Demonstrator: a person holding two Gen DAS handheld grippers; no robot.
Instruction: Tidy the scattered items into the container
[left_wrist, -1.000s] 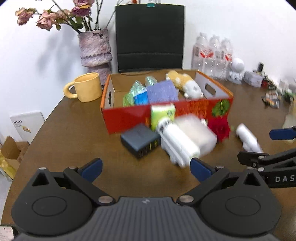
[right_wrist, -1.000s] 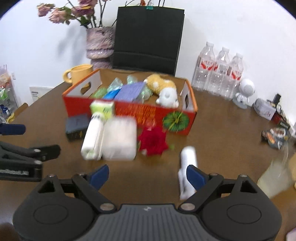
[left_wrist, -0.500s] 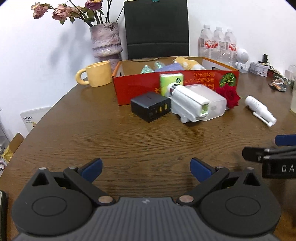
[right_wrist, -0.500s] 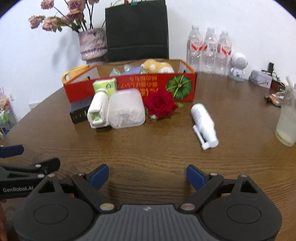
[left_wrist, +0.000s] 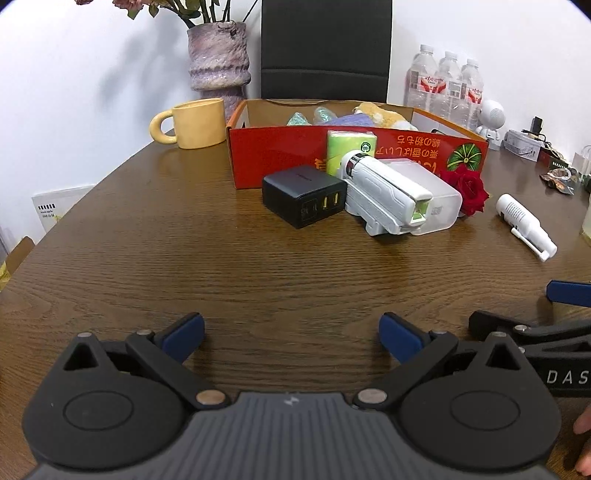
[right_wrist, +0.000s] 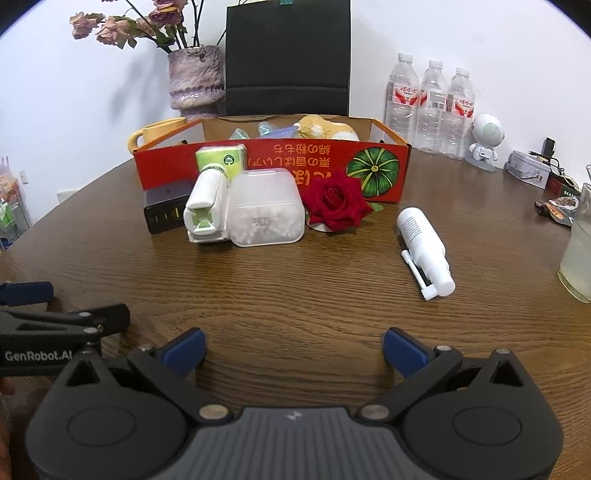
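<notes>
A red cardboard box (left_wrist: 288, 155) (right_wrist: 295, 162) stands mid-table and holds a plush toy and packets. In front of it lie a black charger (left_wrist: 303, 199) (right_wrist: 162, 210), a green tissue pack (left_wrist: 349, 147) (right_wrist: 221, 158), a white dispenser (left_wrist: 388, 195) (right_wrist: 207, 206), a frosted plastic case (right_wrist: 264, 206), a red rose (right_wrist: 338, 201) (left_wrist: 467, 188) and a white spray bottle (right_wrist: 424, 247) (left_wrist: 524, 225). My left gripper (left_wrist: 291, 332) is open and empty, low over the near table. My right gripper (right_wrist: 293, 349) hovers beside it, its jaws opening with nothing between them.
A yellow mug (left_wrist: 195, 123), a vase of dried flowers (left_wrist: 218, 55) and a black chair (left_wrist: 325, 48) stand behind the box. Water bottles (right_wrist: 430, 107), a white robot figure (right_wrist: 485, 142), a tin, wrappers and a glass of drink (right_wrist: 580, 243) fill the right side.
Both grippers have sunk toward the table, so the box and the items now sit higher and flatter in view. The right jaws stand slightly wider. No item has moved.
</notes>
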